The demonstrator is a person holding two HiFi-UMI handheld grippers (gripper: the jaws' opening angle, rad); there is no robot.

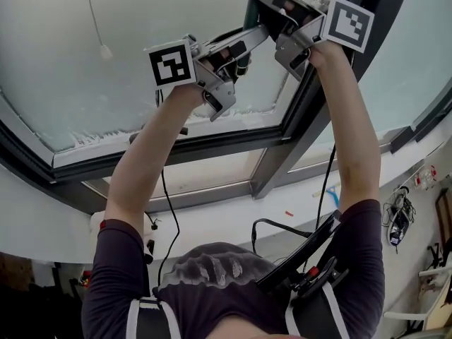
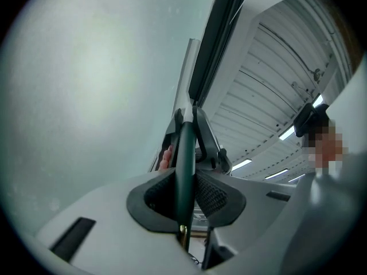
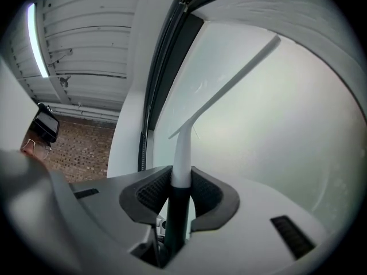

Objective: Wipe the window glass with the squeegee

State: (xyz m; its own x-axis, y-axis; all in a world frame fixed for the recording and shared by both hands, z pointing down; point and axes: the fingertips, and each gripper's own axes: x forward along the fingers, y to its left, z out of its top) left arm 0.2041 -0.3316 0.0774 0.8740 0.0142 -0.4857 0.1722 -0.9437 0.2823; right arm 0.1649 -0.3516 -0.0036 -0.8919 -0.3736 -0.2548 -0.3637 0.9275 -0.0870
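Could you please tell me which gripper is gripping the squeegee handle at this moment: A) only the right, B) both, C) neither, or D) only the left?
B: the left gripper and the right gripper each have their jaws closed on the handle of the squeegee.

Below the window glass (image 1: 63,69), we see a white ledge (image 1: 212,216) running across the middle of the head view, from the left edge up towards the right. Two small things lie on its bare surface right of centre: an orange scrap (image 1: 288,213) and, further right, a blue piece (image 1: 333,195). At the right edge sits a tangle of cables and small gear (image 1: 397,217); we cannot tell what it rests on
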